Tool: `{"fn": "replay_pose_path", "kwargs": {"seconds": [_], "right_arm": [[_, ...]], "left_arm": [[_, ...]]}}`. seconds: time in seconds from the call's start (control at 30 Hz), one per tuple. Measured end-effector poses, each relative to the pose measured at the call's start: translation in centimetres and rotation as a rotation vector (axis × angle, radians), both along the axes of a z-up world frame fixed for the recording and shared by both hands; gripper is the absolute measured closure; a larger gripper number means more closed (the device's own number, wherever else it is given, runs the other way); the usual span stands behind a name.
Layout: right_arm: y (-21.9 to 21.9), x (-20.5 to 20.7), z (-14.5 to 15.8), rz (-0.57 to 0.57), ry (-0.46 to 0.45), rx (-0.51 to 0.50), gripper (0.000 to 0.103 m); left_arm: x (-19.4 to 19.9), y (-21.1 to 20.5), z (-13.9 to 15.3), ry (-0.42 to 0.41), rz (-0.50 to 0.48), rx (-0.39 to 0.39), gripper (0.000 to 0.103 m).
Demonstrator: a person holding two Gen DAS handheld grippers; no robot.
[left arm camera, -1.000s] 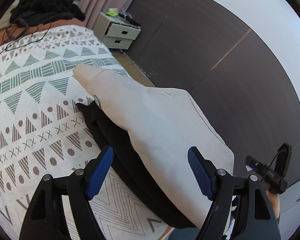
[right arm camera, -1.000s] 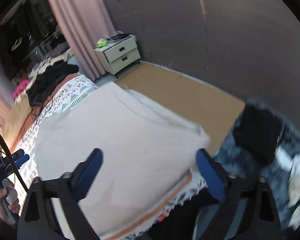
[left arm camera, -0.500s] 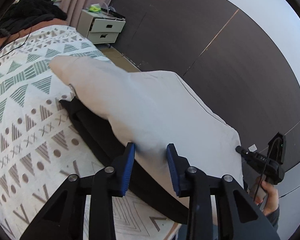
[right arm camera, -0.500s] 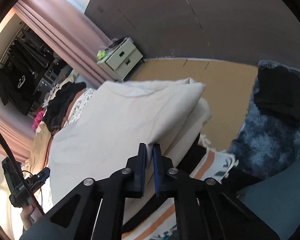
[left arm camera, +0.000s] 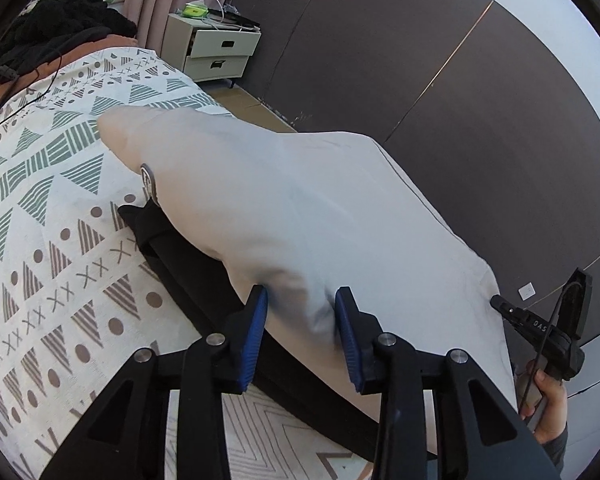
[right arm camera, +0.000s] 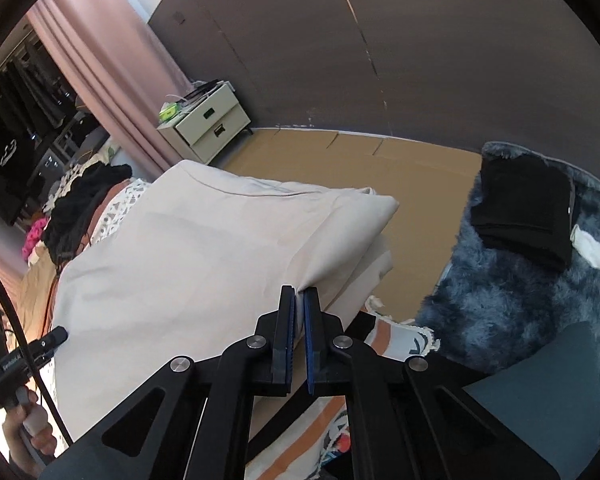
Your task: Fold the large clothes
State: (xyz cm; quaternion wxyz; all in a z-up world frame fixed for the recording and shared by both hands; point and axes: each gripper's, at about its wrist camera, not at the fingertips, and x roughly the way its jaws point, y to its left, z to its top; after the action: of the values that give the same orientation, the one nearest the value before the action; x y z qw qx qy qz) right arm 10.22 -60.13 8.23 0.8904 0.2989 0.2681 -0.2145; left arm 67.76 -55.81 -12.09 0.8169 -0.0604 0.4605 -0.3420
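The beige garment point(left arm camera: 300, 216) covers most of the black garment point(left arm camera: 188, 256) beneath it, leaving only a dark strip visible along its near side. The bedspread point(left arm camera: 40, 208) runs out past the picture's left edge. On the nightstand point(left arm camera: 216, 48), the small green item point(left arm camera: 194, 9) and cables are too small to identify. The wardrobe's point(right arm camera: 16, 120) hanging clothes stay dark and indistinct.

Garment on the bed, held between my two grippers

The garment point(left arm camera: 300, 216) lies across the bedspread point(left arm camera: 40, 208), over a dark piece of clothing point(left arm camera: 188, 264) whose edge shows at its left. My left gripper point(left arm camera: 302, 312) is at the near edge, my right gripper point(right arm camera: 299, 300) at the corner by the bed's side. Behind stands the nightstand point(right arm camera: 206, 124) against the wall; right of the bed, a folded pile point(right arm camera: 524, 208) sits on the rug point(right arm camera: 500, 304).
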Motion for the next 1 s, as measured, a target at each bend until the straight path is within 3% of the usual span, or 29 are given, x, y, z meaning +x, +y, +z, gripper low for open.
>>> {"fn": "replay_pose_path", "kwargs": {"seconds": [0.23, 0.27, 0.3, 0.37, 0.4, 0.43, 0.53, 1.0], "right_arm": [[3.2, 0.7, 1.4, 0.005, 0.018, -0.017, 0.100], [3.9, 0.2, 1.8, 0.007, 0.019, -0.028, 0.100], [4.4, -0.2, 2.3, 0.006, 0.023, -0.041, 0.100], [5.5, -0.8, 2.7, 0.009, 0.021, -0.063, 0.099], [6.0, -1.1, 2.8, 0.014, 0.014, -0.070, 0.098], [6.7, -1.6, 2.5, 0.016, 0.006, -0.075, 0.091], [8.1, -2.8, 2.8, 0.025, -0.024, -0.077, 0.001], [14.8, -9.4, 5.0, 0.112, -0.074, -0.147, 0.000]], "left_arm": [[-2.7, 1.4, 3.6, -0.076, -0.012, 0.027, 0.066], [-3.2, 1.7, 4.4, -0.090, -0.013, 0.032, 0.058], [-3.6, 2.0, 5.0, -0.100, -0.015, 0.033, 0.037], [-4.9, 2.9, 6.8, -0.132, -0.022, 0.020, 0.012], [-5.6, 3.4, 7.5, -0.151, -0.020, 0.021, 0.010], [-6.3, 3.9, 8.4, -0.174, -0.014, 0.029, 0.010], [-7.7, 5.6, 10.2, -0.199, 0.000, 0.033, 0.010], [-15.8, 15.5, 17.3, -0.343, 0.100, 0.039, 0.010]]}}
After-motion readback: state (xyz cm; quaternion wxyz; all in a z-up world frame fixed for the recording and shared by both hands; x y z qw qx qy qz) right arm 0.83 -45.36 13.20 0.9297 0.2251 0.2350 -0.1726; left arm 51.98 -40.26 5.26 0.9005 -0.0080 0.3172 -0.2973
